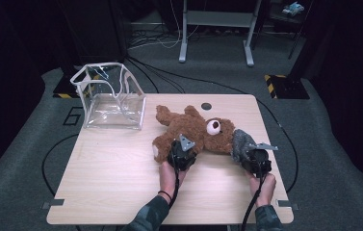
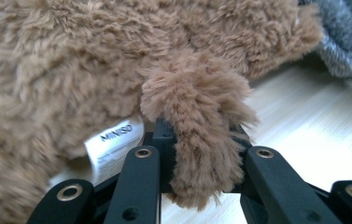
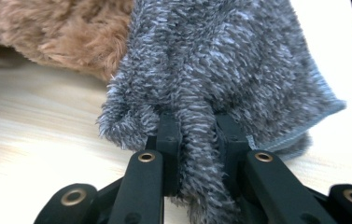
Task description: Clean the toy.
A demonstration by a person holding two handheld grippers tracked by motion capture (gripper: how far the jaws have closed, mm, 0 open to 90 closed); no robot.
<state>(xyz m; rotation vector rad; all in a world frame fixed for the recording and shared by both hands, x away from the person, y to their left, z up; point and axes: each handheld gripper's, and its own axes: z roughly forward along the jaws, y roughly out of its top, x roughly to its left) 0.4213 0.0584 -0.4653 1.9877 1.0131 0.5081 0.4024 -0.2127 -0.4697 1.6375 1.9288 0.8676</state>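
Observation:
A brown teddy bear [image 1: 193, 129] lies on its back across the middle of the wooden table [image 1: 111, 173]. My left gripper [image 1: 182, 155] sits at the bear's near side, shut on a tuft of its brown fur [image 2: 197, 140]; a white label [image 2: 113, 147] hangs beside the jaws. A grey fuzzy cloth [image 1: 240, 144] lies against the bear's head on the right. My right gripper [image 1: 256, 161] is shut on a fold of that grey cloth [image 3: 201, 154], which bunches up between the jaws.
A clear plastic bag [image 1: 111, 96] with white trim stands open at the table's far left corner. A dark round hole [image 1: 206, 106] marks the table's far edge. Cables cross the grey floor behind.

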